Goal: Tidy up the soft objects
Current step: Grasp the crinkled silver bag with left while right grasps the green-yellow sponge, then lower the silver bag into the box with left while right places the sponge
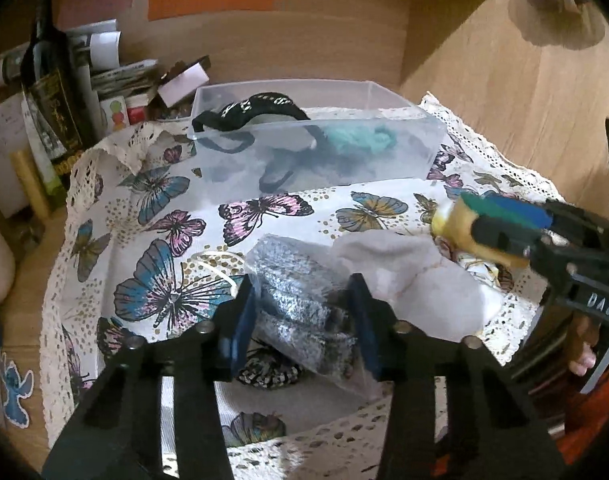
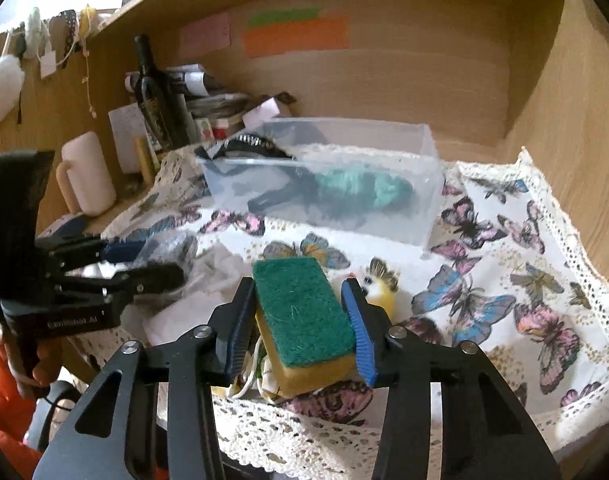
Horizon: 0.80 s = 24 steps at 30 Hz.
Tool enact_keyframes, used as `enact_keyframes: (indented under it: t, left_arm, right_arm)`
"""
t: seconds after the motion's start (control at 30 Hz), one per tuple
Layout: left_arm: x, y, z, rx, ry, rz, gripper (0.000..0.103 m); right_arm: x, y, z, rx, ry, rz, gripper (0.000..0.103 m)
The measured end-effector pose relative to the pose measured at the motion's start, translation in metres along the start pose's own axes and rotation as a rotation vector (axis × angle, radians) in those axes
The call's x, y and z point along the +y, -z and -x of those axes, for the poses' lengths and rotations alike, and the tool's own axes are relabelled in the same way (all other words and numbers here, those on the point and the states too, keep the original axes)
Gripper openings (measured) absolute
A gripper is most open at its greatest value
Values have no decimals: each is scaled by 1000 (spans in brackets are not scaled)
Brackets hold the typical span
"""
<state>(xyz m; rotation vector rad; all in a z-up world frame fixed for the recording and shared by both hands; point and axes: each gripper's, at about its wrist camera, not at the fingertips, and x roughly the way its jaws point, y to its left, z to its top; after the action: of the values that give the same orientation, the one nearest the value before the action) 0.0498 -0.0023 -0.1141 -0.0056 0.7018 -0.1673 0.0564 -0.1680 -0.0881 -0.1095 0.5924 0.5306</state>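
Sponge (image 2: 304, 316), green side up, pinched between right claw (image 2: 302, 328) fingers above butterfly cloth (image 2: 504, 280). Bag of silver scourers (image 1: 300, 304) clamped in left claw (image 1: 302, 320), beside white cloth (image 1: 416, 276). Beyond, clear box (image 1: 316, 136) holding teal yarn (image 1: 360, 140) and black strap (image 1: 256, 110).

Sponge (image 2: 304, 312) between right gripper (image 2: 300, 320) jaws
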Motion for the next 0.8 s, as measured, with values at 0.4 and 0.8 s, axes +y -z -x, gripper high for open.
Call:
enact_keyframes:
  t: [0.4, 0.8]
  left_arm:
    - [10, -18, 30, -115, -39, 29, 36]
    - [19, -68, 43, -247, -86, 9, 36]
  right_arm:
    - [-14, -26, 12, -101, 32, -27, 40]
    - [-23, -69, 20, -221, 64, -3, 40]
